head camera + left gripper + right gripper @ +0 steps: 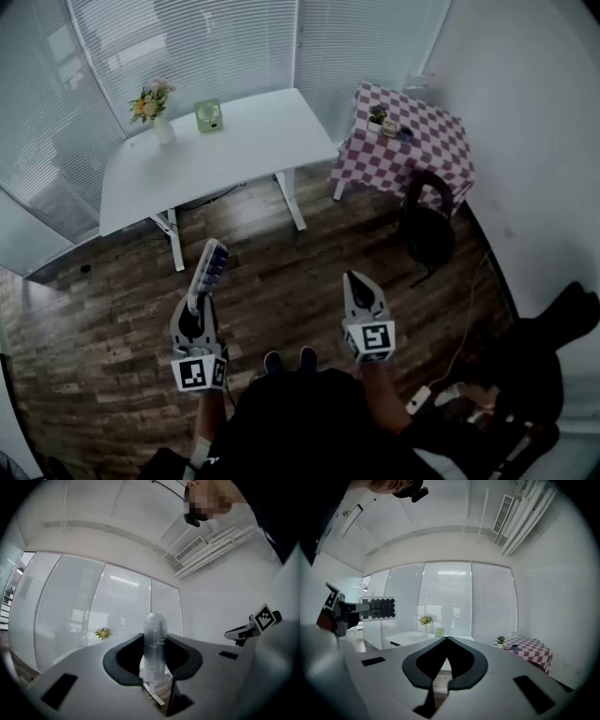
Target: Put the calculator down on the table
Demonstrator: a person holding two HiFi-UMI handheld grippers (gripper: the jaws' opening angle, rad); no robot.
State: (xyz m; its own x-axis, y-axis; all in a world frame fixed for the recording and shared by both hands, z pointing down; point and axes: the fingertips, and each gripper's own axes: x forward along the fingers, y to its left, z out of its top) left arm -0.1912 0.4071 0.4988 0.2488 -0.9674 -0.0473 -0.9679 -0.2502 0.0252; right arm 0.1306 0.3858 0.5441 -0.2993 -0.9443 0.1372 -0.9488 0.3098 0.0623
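calculator is clamped edge-on by the fingers of the left gripper, sticking out over the wood floor, well apart from the white desk, so it needs carrying over first. right gripper fingers together, empty, idle alongside.

Black clothing, dark shoes; grey left tongs and right tongs, black-and-white marker cubes.

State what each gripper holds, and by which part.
The left gripper holds the pale grey, dark-keyed calculator by its near short end. The right gripper, jaws together, holds nothing.
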